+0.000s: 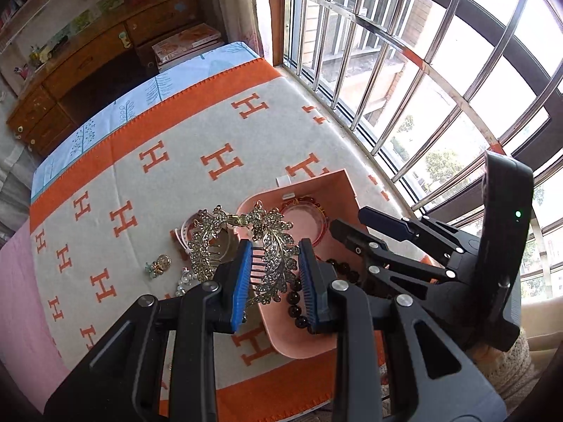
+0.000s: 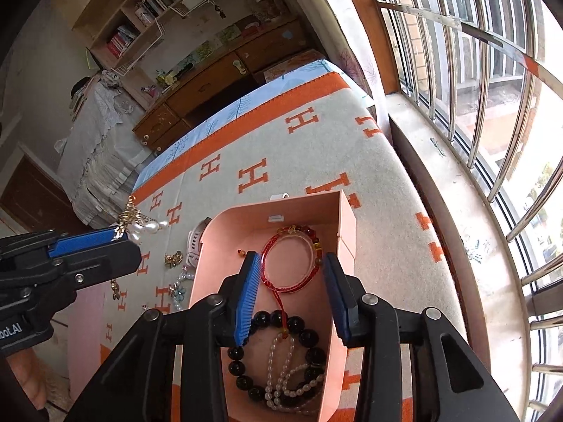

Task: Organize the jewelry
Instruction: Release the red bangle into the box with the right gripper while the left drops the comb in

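My left gripper (image 1: 275, 274) is shut on a gold leaf-shaped hair comb (image 1: 278, 242) and holds it over the near left corner of the pink box (image 1: 313, 190). In the right wrist view the left gripper (image 2: 116, 237) holds the comb, whose gold and pearl end (image 2: 140, 223) sticks out. My right gripper (image 2: 291, 295) is open and empty above the pink box (image 2: 330, 211). The box holds a red cord bracelet (image 2: 292, 263), a dark bead bracelet (image 2: 274, 355) and a pearl strand (image 2: 288, 383).
Loose jewelry lies on the H-patterned orange and grey blanket (image 1: 140, 183) left of the box: a white watch (image 2: 195, 239), a small gold brooch (image 1: 159, 265), clear beads (image 1: 184, 281). The barred window (image 1: 404, 70) and sill run along the right.
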